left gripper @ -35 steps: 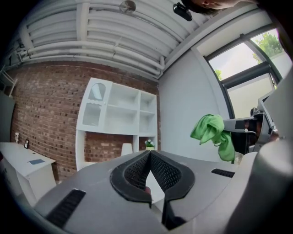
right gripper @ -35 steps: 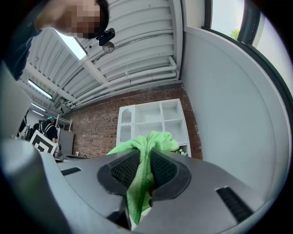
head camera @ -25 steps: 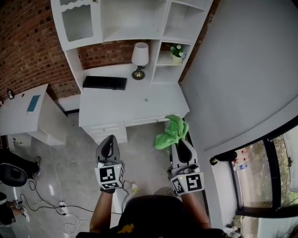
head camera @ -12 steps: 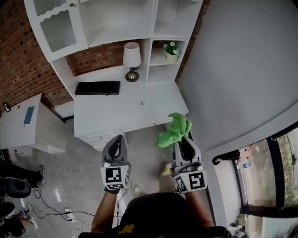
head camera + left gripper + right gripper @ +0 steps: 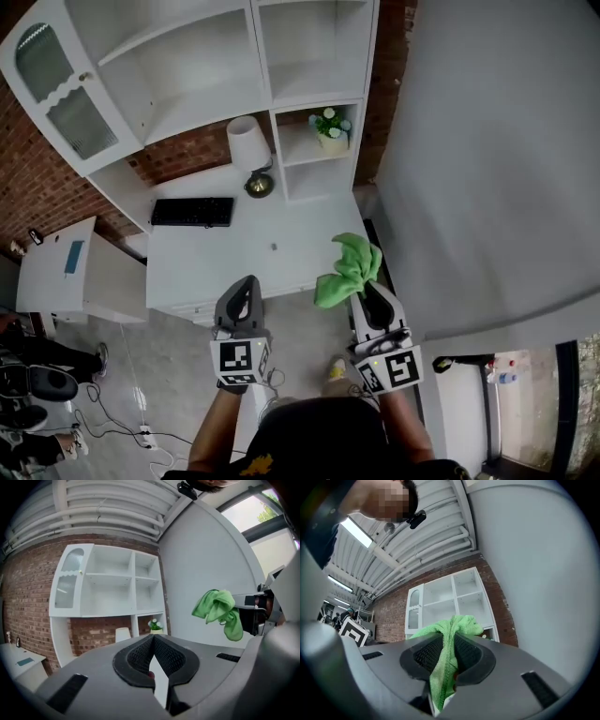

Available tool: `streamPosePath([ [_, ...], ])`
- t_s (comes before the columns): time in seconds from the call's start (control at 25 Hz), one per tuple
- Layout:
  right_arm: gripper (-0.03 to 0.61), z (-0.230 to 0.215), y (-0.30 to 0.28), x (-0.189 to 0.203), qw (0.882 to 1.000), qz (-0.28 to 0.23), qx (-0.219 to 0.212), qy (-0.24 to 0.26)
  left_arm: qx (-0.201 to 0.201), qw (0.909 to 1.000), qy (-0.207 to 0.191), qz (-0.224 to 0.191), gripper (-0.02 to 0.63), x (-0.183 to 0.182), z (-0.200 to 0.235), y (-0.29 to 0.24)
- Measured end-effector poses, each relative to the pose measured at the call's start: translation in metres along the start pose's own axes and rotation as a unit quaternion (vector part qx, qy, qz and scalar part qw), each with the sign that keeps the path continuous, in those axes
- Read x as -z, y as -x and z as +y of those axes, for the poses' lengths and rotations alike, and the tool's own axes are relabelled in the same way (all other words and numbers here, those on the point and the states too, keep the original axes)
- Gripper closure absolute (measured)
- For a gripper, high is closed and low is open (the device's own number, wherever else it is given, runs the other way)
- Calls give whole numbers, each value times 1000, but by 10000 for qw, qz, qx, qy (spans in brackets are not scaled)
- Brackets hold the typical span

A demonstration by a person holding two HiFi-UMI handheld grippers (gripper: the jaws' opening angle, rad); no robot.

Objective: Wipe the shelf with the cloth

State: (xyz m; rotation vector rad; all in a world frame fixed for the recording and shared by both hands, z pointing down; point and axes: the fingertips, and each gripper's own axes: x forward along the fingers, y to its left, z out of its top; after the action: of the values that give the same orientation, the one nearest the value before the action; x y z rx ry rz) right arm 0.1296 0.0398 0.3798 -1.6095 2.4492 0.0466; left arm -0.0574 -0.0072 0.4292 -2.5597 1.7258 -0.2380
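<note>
1. Green cloth [image 5: 349, 270] is bunched in the right gripper [image 5: 368, 287], whose jaws are clenched on it. In the right gripper view a fold of it hangs down between the pads.
2. The left gripper [image 5: 247, 284] has its jaws pressed together at the tips with nothing between them. It is held level with the right one.
3. Over the last second the white shelf unit [image 5: 309, 84] has come much further into the head view. Both grippers have advanced from over the floor to the front edge of the desk [image 5: 281, 234].
4. The cloth is carried in the air near the desk's right front corner, well apart from every shelf board. It touches nothing but the jaws.
5. I judge this to be the approach still, with wiping not yet begun.
6. Which board is meant is hard to say, perhaps the niche holding the potted plant [image 5: 329, 127] beside the lamp [image 5: 248, 150].
</note>
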Motion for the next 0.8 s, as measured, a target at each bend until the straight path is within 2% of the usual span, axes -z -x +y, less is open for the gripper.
streamPosePath([
  [0.16, 509, -77, -17, -6, 9999, 85, 131, -52, -54, 10000, 4, 60, 597, -23, -30, -49],
  [0.32, 509, -121, -31, -5, 9995, 19, 251, -172, -261, 9993, -208, 181, 596, -34, -28, -79],
  [0.44, 509, -136, -43, 0, 9995, -1, 192, -264, -374, 9987, -289, 170, 596, -40, -25, -96],
  [0.6, 509, -135, -70, 6, 9997, 98, 6, -204, -492, 9943, -937, 96, 597, -49, -21, -117],
  [0.64, 509, -136, -78, 11, 9998, 111, -44, -154, -483, 9943, -951, 72, 597, -46, -20, -127],
  [0.8, 509, -151, -117, 25, 9996, 131, -189, 172, -441, 9975, -545, -72, 596, -36, -5, -182],
])
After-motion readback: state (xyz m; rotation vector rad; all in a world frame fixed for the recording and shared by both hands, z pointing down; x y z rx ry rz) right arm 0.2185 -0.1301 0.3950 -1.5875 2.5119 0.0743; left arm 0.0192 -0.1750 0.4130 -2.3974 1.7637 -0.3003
